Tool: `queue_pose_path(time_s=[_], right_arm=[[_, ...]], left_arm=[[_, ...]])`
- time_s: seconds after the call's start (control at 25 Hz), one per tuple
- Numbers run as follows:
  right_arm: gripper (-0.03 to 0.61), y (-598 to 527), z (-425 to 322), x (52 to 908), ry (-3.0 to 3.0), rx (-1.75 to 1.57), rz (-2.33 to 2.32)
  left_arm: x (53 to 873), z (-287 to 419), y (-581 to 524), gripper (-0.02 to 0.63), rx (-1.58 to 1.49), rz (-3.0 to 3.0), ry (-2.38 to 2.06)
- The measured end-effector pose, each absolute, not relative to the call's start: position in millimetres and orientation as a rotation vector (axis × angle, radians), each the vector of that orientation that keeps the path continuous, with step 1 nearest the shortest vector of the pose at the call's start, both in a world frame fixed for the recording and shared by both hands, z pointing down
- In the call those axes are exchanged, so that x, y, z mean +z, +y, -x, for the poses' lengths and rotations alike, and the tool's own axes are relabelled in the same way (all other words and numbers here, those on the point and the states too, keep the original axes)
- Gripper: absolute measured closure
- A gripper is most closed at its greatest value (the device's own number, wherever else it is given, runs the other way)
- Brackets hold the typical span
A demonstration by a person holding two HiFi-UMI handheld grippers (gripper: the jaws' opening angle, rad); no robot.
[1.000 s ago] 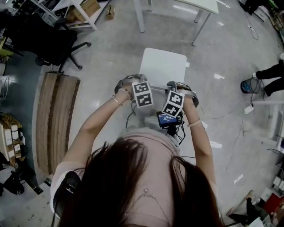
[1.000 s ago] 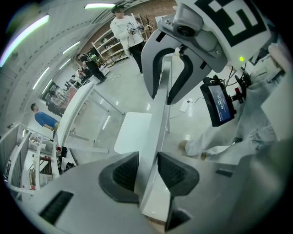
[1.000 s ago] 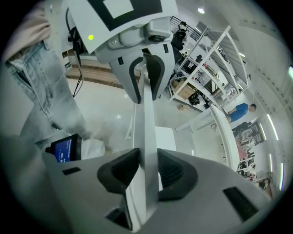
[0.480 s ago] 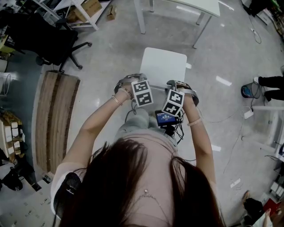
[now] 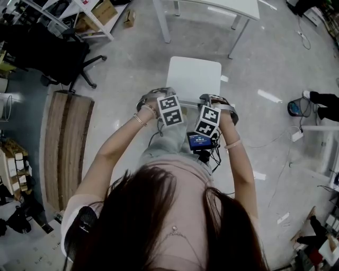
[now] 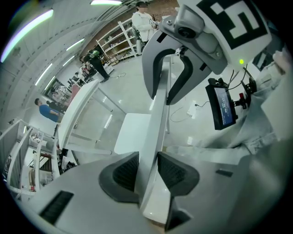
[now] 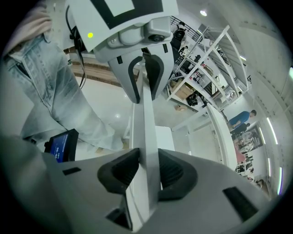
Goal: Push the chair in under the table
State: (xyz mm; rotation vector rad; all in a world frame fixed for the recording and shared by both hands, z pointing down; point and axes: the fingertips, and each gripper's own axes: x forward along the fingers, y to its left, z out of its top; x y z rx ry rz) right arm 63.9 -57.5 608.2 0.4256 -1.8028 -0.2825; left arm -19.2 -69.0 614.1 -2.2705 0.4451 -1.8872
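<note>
A white chair stands in front of me, its seat [image 5: 193, 78] facing a white table [image 5: 233, 6] at the top of the head view. My left gripper [image 5: 158, 96] is on the left part of the backrest's top edge and my right gripper [image 5: 216, 100] on the right part. In the left gripper view the thin white backrest [image 6: 158, 114] runs between the dark pads [image 6: 126, 171] of the left gripper [image 6: 147, 170], which press on it. In the right gripper view the backrest [image 7: 147, 123] is likewise clamped in the right gripper [image 7: 147, 171]. The chair's legs are hidden.
A black office chair [image 5: 53, 50] and a long wooden board [image 5: 66, 143] are on the left. Shelving with cardboard boxes [image 5: 103, 10] stands at the top left. A blue object [image 5: 297, 107], floor cables [image 5: 275, 132] and a person's leg [image 5: 326, 98] are on the right. A small screen [image 5: 198, 141] hangs at my waist.
The chair, with both grippers still on its backrest, has slid a little toward the table. The leg at the right edge has shifted.
</note>
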Motion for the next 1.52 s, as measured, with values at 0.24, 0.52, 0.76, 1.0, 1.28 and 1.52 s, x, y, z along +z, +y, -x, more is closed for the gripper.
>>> queue_pose_path(time_s=[0.24, 0.52, 0.76, 1.0, 1.28, 1.52], right_arm=[[0.445, -91, -71, 608, -1.803, -0.290, -0.435], [0.445, -125, -73, 606, -1.804, -0.279, -0.440], [0.445, -150, -72, 606, -1.803, -0.259, -0.440], [0.449, -177, -73, 608, -1.793, -0.245, -0.445], [0.449, -209, -79, 609, -1.777, -0.226, -0.463], [0.449, -234, -78, 608, -1.771, -0.213, -0.483]], left_arm=[[614, 12, -102, 0.483, -1.889, 2.268, 0.445], [613, 10, -138, 0.482, -1.892, 2.266, 0.438], [612, 10, -164, 0.482, -1.895, 2.266, 0.414], [614, 9, -192, 0.483, -1.887, 2.275, 0.387], [614, 4, -225, 0.485, -1.870, 2.271, 0.361], [614, 3, -250, 0.486, -1.861, 2.269, 0.343]])
